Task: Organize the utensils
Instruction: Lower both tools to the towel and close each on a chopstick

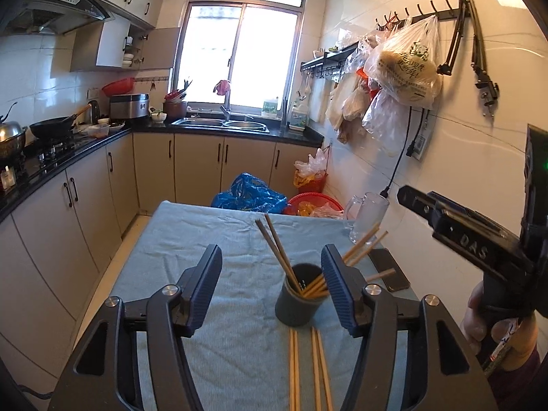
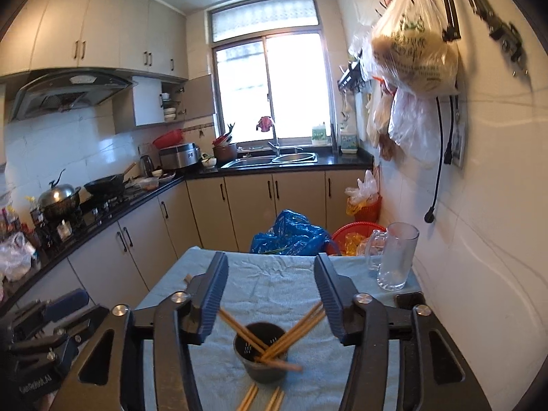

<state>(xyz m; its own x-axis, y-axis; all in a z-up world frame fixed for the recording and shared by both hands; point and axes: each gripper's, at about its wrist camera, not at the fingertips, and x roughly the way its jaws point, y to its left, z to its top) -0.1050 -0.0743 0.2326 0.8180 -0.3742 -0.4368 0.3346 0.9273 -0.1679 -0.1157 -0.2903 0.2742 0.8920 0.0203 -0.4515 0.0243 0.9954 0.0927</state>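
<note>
A dark grey holder cup (image 1: pixel 299 296) stands on the blue-clothed table (image 1: pixel 205 239) and holds several wooden chopsticks (image 1: pixel 275 251) that lean left and right. More chopsticks (image 1: pixel 310 370) lie flat on the cloth in front of the cup. My left gripper (image 1: pixel 270 274) is open and empty above the table, just short of the cup. My right gripper (image 2: pixel 270 284) is open and empty, above the cup (image 2: pixel 262 352), with chopsticks (image 2: pixel 298 330) crossing inside it and loose ones (image 2: pixel 262 397) below. The right gripper's body also shows at the right of the left wrist view (image 1: pixel 462 229).
A glass mug (image 2: pixel 395 257) stands at the table's far right corner, a dark phone (image 1: pixel 390 269) beside it. Beyond the table lie a blue bag (image 2: pixel 289 233) and red baskets (image 2: pixel 356 236). Plastic bags (image 1: pixel 404 68) hang on the right wall. Kitchen counter runs along the left.
</note>
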